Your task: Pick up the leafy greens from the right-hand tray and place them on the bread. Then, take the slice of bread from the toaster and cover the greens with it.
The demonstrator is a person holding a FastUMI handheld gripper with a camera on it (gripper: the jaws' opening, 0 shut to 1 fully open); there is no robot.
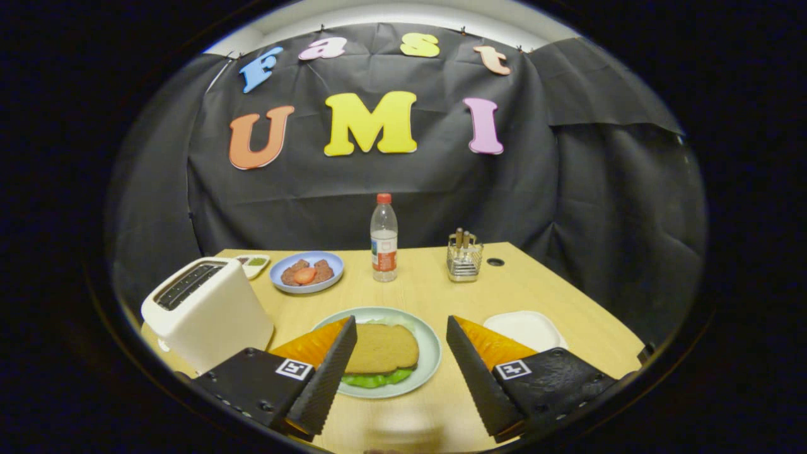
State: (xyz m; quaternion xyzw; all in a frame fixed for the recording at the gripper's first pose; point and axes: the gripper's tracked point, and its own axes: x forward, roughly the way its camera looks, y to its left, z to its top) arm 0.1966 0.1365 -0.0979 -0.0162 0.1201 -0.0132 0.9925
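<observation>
Gripper view: Your tool [401, 353] is spread wide with nothing between its fingers, held above the near part of the counter [435, 296]. Between the fingers and just ahead of them lies the pale green plate [431, 356]. On it rests the slice of bread [382, 348], laid over the leafy greens [376, 379], whose edge shows under its near side. A lower slice under the greens cannot be made out. Left of the left finger stands the white toaster [205, 312]; its slots look dark. Right of the right finger sits the white tray [524, 328]. Beyond the plate, locate a blue dish of food [307, 272], a water bottle [384, 238] and a wire utensil holder [464, 257].
</observation>
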